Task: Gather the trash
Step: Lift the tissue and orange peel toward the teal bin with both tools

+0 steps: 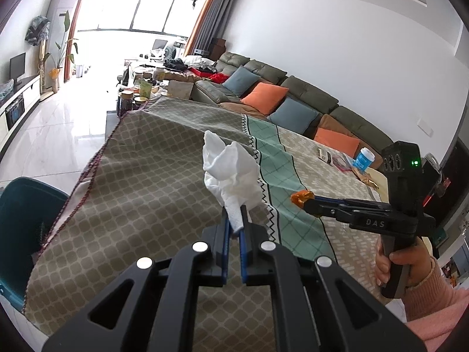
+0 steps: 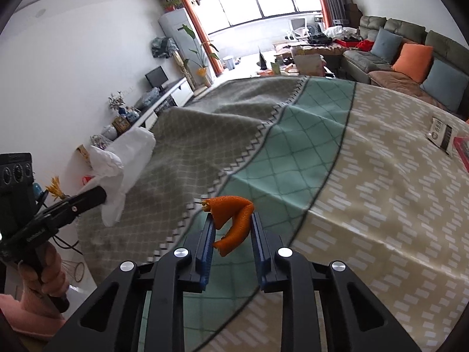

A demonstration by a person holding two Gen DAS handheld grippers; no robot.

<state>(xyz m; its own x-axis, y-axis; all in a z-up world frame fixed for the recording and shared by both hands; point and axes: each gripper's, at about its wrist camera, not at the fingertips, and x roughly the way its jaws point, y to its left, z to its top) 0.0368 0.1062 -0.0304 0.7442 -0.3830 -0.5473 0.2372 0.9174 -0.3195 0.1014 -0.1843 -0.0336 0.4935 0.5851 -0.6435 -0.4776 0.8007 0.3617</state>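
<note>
My left gripper point(image 1: 234, 209) is shut on a crumpled white tissue point(image 1: 230, 170) and holds it above the patterned tablecloth point(image 1: 152, 176). My right gripper point(image 2: 230, 215) is shut on a curled piece of orange peel point(image 2: 234, 220), which spans both blue pads over the green band of the cloth. In the left wrist view, the right gripper point(image 1: 310, 201) comes in from the right with the peel point(image 1: 302, 197) at its tip. In the right wrist view, the left gripper point(image 2: 98, 195) is at the left with the tissue point(image 2: 129, 155).
A teal bin point(image 1: 23, 228) stands at the table's left edge. At the far right of the table lie a blue-and-white cup point(image 1: 363, 160), a small packet point(image 2: 439, 133) and a red wrapper point(image 2: 463, 149). A sofa with cushions point(image 1: 263, 96) runs behind.
</note>
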